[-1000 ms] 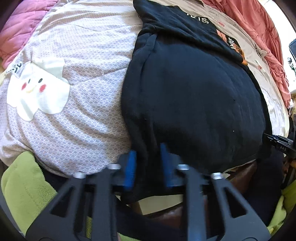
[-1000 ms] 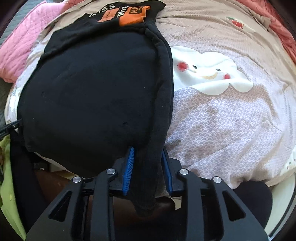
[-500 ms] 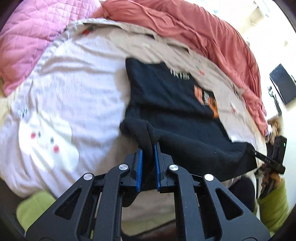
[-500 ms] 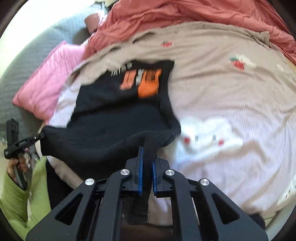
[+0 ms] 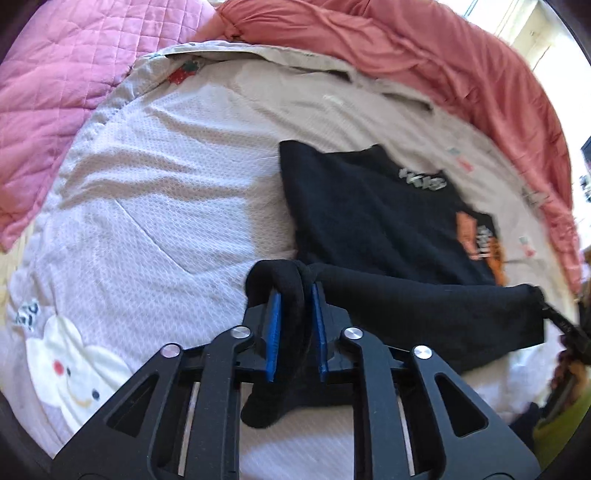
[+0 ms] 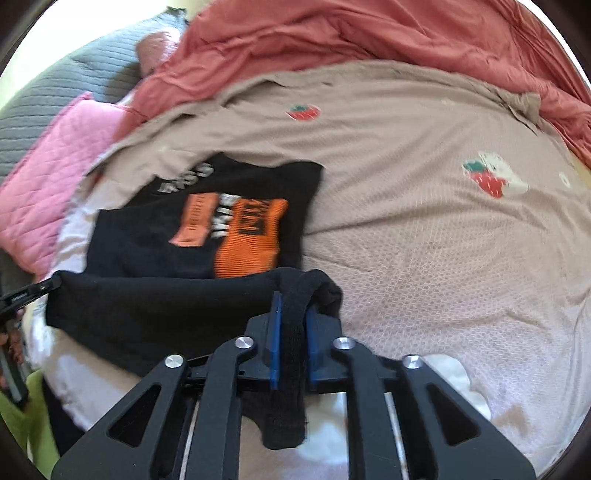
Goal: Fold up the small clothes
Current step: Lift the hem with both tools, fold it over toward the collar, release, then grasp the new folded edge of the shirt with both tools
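Observation:
A small black garment with an orange and white print (image 5: 376, 218) lies on the bed; it also shows in the right wrist view (image 6: 207, 221). Its near edge is lifted and stretched between the two grippers, over the part that lies flat. My left gripper (image 5: 295, 314) is shut on the garment's left bottom corner. My right gripper (image 6: 293, 325) is shut on the right bottom corner. Black cloth hangs down between each pair of blue pads. The other gripper's tip shows at the far end of the lifted edge in each view.
The bed cover (image 5: 166, 177) is pale with cloud and strawberry prints (image 6: 487, 177). A pink quilted pillow (image 5: 55, 74) lies at the back left. A rumpled red blanket (image 6: 369, 33) runs along the far side. A grey quilt (image 6: 74, 85) is behind it.
Both grippers closed on the garment's bottom corners, lifted the hem off the bed's near edge and carried it toward the printed upper part.

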Demonstrator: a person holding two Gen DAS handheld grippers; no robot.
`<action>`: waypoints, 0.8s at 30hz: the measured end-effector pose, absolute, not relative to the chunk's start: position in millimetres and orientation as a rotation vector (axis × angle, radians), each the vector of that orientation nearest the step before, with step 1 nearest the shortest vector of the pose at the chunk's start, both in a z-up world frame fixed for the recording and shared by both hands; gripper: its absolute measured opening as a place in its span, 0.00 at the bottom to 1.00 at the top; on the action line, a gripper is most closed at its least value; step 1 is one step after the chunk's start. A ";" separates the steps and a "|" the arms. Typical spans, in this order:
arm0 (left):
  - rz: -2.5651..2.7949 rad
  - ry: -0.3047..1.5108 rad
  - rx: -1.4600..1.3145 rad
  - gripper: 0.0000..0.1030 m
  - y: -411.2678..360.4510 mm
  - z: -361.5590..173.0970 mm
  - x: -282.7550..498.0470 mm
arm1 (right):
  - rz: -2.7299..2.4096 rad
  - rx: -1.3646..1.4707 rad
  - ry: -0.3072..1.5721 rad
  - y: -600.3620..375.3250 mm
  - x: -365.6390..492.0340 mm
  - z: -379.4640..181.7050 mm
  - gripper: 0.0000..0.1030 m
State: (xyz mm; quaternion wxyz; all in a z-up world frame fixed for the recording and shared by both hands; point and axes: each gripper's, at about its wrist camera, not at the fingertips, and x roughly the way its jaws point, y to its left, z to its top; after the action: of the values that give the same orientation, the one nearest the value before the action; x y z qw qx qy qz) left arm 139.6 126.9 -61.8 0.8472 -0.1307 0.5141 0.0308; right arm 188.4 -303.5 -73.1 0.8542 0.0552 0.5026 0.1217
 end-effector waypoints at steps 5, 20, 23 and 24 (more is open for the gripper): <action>0.132 1.033 -0.131 0.37 120.6 -59.7 137.0 | 0.182 0.119 1.023 -315.0 189.7 -74.6 0.54; 0.054 1.015 -0.123 0.51 111.7 -60.5 57.4 | 0.327 -0.169 0.917 -302.5 101.2 -60.8 0.67; 0.032 1.035 -0.293 0.51 129.9 -71.4 60.3 | 0.332 -0.079 0.947 -304.4 109.2 -66.5 0.67; 0.018 1.032 -0.326 0.51 131.3 -72.3 61.7 | 0.340 -0.063 0.950 -303.0 112.4 -66.5 0.67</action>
State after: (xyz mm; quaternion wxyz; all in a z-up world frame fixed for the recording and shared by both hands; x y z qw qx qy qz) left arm 61.7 131.3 -72.3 0.8570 -0.1552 0.4913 0.0084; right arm 112.4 -303.0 -66.5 0.8749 -0.0300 0.4552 0.1627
